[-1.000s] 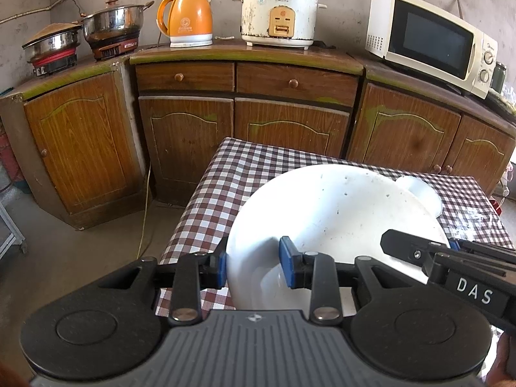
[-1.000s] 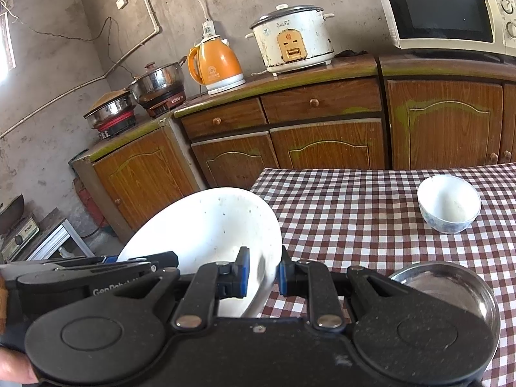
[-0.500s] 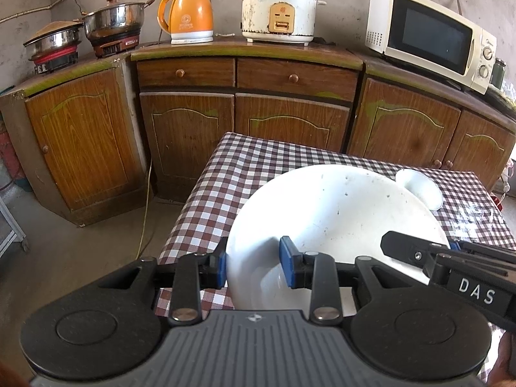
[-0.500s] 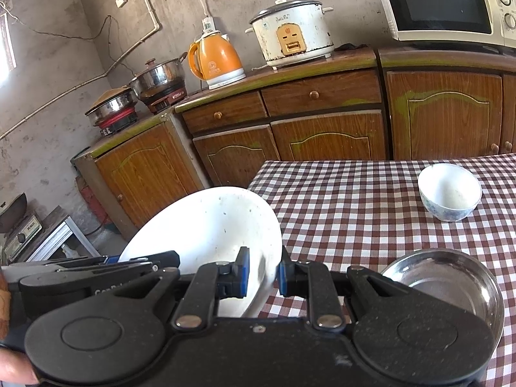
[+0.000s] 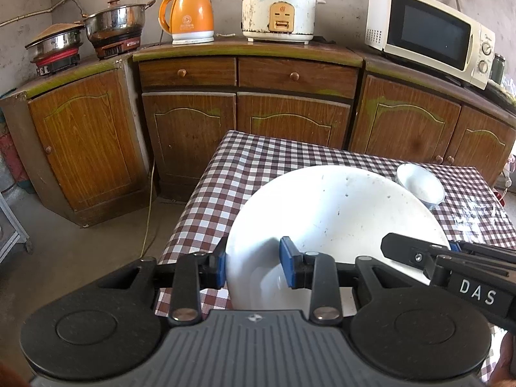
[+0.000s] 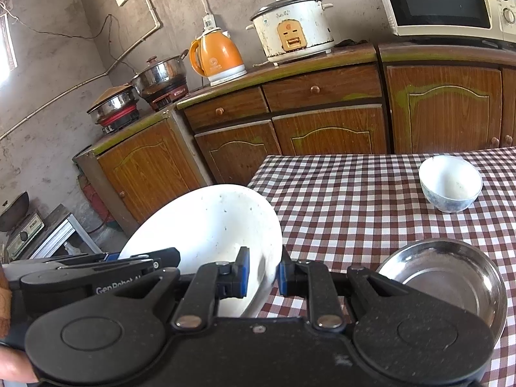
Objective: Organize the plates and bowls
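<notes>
A large white bowl hangs tilted over the near left corner of the checked table, held from both sides. My left gripper is shut on its left rim, one blue pad inside and one outside. My right gripper is shut on the opposite rim of the same white bowl. Each gripper shows in the other's view: the right one and the left one. A small white bowl stands upright further back on the table. A shallow steel dish lies near the right gripper.
Wooden cabinets line the wall behind the table, bearing an orange kettle, a rice cooker, a microwave and pots. Bare floor lies to the table's left. A hand shows at the lower left edge.
Both grips stay on the white bowl. The views have shifted only slightly, and a little more of the small white bowl shows past the big bowl's rim.
</notes>
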`<state>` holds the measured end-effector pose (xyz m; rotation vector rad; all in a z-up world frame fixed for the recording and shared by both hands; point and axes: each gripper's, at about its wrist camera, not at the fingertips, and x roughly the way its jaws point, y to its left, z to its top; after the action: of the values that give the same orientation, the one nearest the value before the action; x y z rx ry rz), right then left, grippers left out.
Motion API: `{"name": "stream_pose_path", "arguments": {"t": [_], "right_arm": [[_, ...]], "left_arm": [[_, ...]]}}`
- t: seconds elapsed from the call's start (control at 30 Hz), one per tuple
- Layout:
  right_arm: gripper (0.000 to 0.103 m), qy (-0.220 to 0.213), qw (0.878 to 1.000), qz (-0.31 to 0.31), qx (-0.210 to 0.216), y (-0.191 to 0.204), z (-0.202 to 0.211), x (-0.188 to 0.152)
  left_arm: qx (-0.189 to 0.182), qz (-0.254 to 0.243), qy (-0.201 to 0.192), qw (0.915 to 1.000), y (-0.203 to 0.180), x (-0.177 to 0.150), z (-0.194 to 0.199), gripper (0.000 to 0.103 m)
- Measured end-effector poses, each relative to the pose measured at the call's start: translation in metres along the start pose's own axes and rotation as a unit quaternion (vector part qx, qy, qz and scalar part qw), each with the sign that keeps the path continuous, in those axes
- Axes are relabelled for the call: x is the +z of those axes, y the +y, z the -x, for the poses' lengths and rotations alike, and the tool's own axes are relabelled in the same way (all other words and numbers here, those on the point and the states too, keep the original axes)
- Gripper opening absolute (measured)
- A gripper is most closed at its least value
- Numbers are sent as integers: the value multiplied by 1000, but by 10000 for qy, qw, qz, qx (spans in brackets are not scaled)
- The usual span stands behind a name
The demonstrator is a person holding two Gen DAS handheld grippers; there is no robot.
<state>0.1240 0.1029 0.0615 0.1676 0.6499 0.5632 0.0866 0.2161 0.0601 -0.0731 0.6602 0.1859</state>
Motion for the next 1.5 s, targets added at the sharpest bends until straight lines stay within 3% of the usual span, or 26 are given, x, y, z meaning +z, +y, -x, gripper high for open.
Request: {"name": "stream_pose_path", "arguments": {"t": [1.5], "right_arm": [[23,225,9996,-147,67,-8,5,-31]], "left_arm": [[5,-25,149,9999,0,-31,-2,34]]}}
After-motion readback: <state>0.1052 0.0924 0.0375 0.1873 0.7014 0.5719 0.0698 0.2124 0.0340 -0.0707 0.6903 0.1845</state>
